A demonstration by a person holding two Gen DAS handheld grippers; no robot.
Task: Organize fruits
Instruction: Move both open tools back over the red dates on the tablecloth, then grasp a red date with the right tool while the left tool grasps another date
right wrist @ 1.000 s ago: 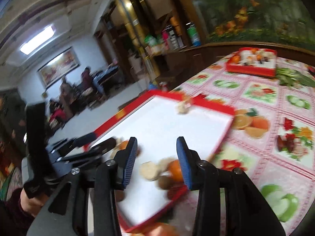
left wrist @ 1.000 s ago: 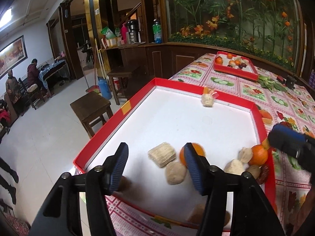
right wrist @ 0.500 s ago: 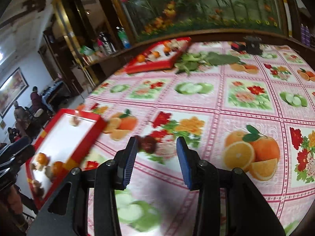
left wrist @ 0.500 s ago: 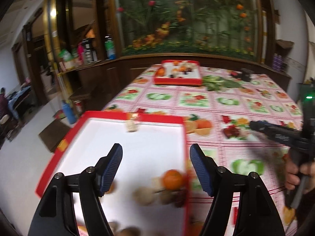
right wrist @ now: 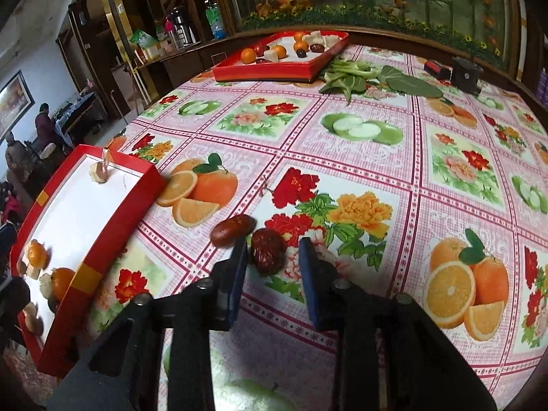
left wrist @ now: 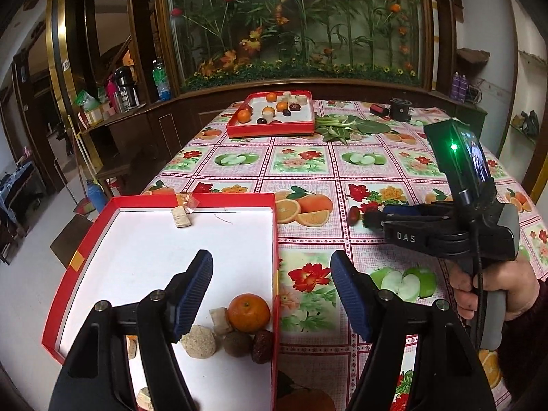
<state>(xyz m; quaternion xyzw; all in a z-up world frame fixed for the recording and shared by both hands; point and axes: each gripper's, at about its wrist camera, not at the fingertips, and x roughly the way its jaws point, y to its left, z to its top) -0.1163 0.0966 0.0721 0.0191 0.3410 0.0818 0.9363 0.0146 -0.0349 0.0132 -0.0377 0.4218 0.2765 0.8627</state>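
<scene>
Two dark red dates lie on the fruit-print tablecloth to the right of the near red tray (left wrist: 226,200). My right gripper (right wrist: 273,253) is open and low over the cloth, its fingers on either side of the wrinkled date (right wrist: 269,251) without pinching it. The smoother date (right wrist: 233,230) lies just outside the left finger. In the left wrist view this gripper (left wrist: 371,218) is held by a hand (left wrist: 493,294), with one date (left wrist: 353,213) beside its tip. My left gripper (left wrist: 270,274) hangs open and empty above the tray's right rim. Below it are a tangerine (left wrist: 249,312), a date and several pale pieces.
A second red tray (right wrist: 274,70) with tangerines, dates and pale pieces sits at the table's far end. Leafy greens (right wrist: 359,75) and a black box (right wrist: 464,75) lie beside it. The table's left edge drops to the floor, with stools there. People sit far left.
Both views have swung from the near tray toward the table. My right gripper has travelled right and come down around the wrinkled date. The left gripper has pulled back, still open.
</scene>
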